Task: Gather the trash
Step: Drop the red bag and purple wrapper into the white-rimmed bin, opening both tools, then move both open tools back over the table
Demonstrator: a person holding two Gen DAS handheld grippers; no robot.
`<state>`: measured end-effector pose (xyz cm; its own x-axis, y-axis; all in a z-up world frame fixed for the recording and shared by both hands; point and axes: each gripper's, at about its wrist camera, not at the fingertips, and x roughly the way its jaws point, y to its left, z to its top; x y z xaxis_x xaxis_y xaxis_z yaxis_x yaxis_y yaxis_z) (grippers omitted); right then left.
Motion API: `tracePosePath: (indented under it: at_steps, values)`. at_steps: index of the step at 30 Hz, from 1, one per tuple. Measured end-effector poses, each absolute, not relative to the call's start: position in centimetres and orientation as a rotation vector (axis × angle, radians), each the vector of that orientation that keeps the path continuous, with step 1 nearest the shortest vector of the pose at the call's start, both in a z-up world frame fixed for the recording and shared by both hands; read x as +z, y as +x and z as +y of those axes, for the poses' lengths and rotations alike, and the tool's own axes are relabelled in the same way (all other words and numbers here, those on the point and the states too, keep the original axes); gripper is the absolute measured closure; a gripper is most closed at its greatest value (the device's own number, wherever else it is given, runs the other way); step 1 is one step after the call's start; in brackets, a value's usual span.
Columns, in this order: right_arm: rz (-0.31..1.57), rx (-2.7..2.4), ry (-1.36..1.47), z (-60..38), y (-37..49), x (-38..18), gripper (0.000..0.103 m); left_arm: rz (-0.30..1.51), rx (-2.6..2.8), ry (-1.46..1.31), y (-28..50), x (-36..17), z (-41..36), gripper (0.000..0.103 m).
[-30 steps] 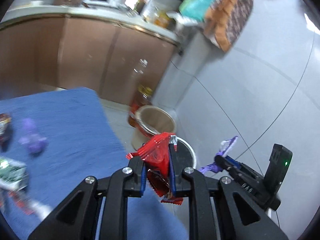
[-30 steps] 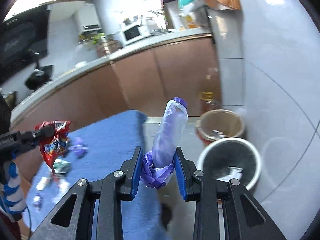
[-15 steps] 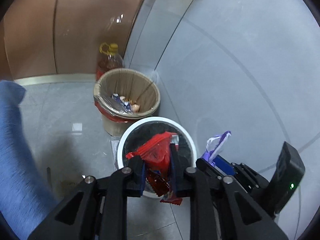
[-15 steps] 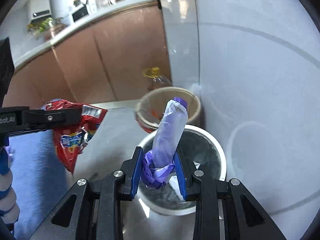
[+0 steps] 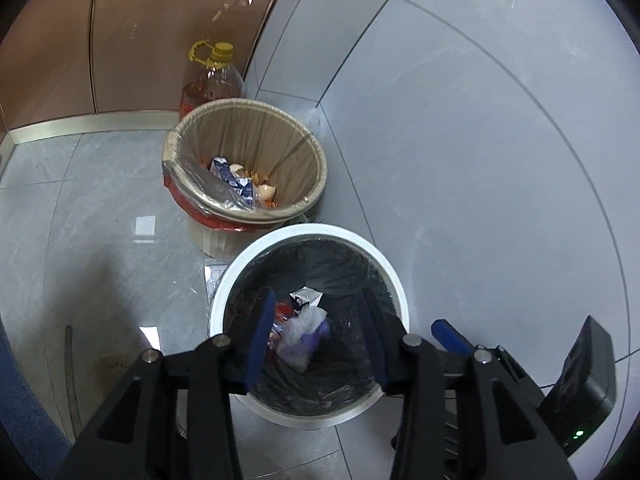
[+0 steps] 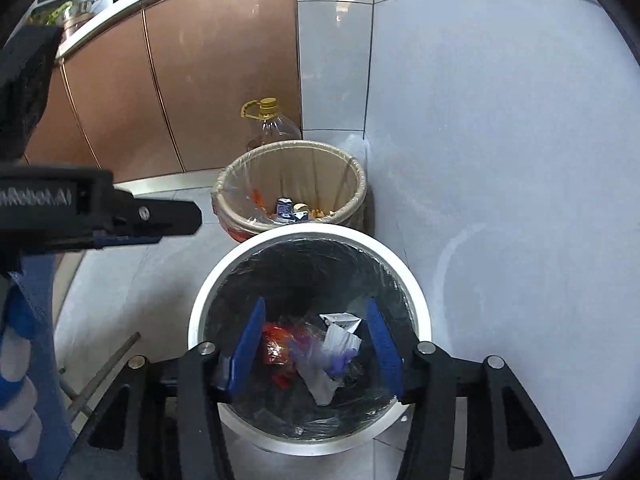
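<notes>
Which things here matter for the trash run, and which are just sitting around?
Job:
- white bin, black-lined
- red wrapper inside it
- purple bag inside it
- left tongs, opening, nothing between
- right tongs, opening, nothing between

Lying about:
- beige bin
- oil bottle

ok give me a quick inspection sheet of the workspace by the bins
surface: grey tiled floor, glossy, a pale scrap lying beside the white bin.
job's things: white bin with black liner; red wrapper and purple bag lie inside.
clutter: tan bin behind it holds a carton and eggshells; oil bottle in the corner.
grippers: left gripper and right gripper over the white bin, jaws opening, nothing between them.
cables: nothing seen.
surroundings: brown cabinets, tiled wall, countertop far back.
</notes>
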<state>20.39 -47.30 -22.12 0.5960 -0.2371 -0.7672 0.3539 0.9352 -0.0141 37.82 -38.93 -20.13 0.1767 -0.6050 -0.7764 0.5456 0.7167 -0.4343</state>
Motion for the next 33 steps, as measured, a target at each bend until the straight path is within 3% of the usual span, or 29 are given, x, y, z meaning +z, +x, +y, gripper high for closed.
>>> tracePosePath:
  at_steps: [7, 17, 24, 33]
  values:
    - [0.784, -0.364, 0.146, -45.9, 18.9, -18.5, 0.030, 0.999, -0.780, -0.087, 35.8, -15.1, -35.2, 0.062]
    - [0.541, -0.356, 0.099, -40.7, 13.7, -8.5, 0.000, 0.713, -0.603, -0.140, 29.4, -5.3, -25.2, 0.062]
    - [0.341, -0.235, 0.103, -36.0, 8.5, -0.8, 0.000, 0.646, -0.527, -0.158, 25.2, -0.3, -17.2, 0.062]
    - [0.235, -0.015, 0.074, -30.1, 4.4, 4.6, 0.000, 0.545, -0.423, -0.145, 18.0, 3.9, -5.7, 0.061]
